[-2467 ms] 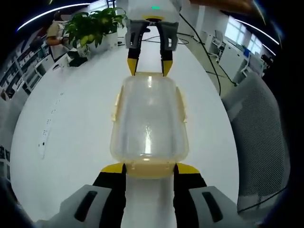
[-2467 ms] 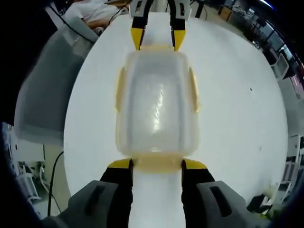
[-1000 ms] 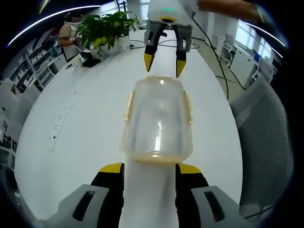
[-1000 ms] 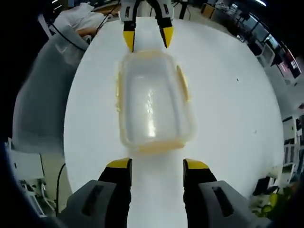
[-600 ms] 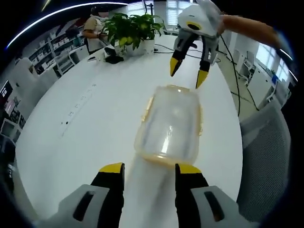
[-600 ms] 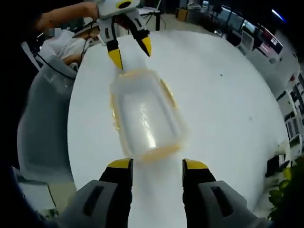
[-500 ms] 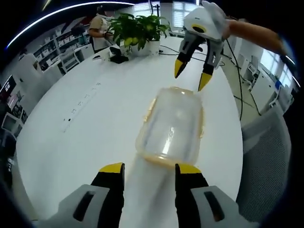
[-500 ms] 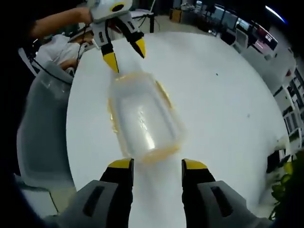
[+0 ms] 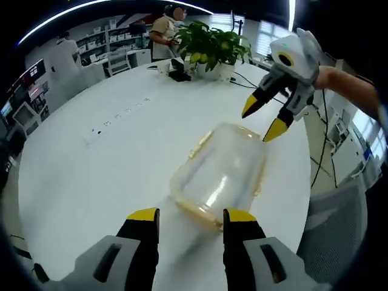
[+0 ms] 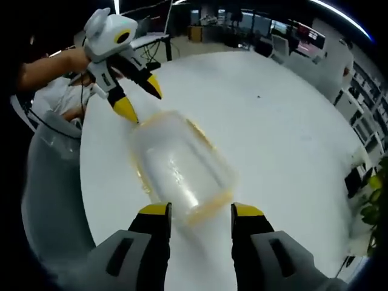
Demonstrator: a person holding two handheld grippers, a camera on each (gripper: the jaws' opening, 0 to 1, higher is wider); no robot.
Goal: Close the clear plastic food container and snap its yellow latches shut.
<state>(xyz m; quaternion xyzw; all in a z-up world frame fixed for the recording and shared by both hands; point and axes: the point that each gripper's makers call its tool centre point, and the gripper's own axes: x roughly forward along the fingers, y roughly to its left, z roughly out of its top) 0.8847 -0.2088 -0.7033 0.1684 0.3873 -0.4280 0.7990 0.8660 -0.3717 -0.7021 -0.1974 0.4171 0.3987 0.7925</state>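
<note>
- Compared with a moment ago, both tongs drawn back and lifted off the container, no longer pressing at its two short ends; views also rolled, so container appears slanted now.
- Clear plastic food container (image 9: 219, 174) lying lid-on upon the white desk (image 9: 109, 157), free of any grip; yellow latches (image 9: 202, 144) seeming flat against the sides, though too blurred for certainty.
- Probably meaning: closing is done or nearly done, and only a check of the latches remains.
- Left tongs (image 9: 190, 216) standing wide and empty, container's near end just beyond the tips, touching neither.
- Right tongs (image 10: 199, 210) also wide and empty, container (image 10: 177, 171) just ahead, between and past the jaws.
- In the left gripper view, right tongs (image 9: 267, 119) hovering above the far end, apart from it; in the right gripper view, left tongs (image 10: 138, 99) likewise.
</note>
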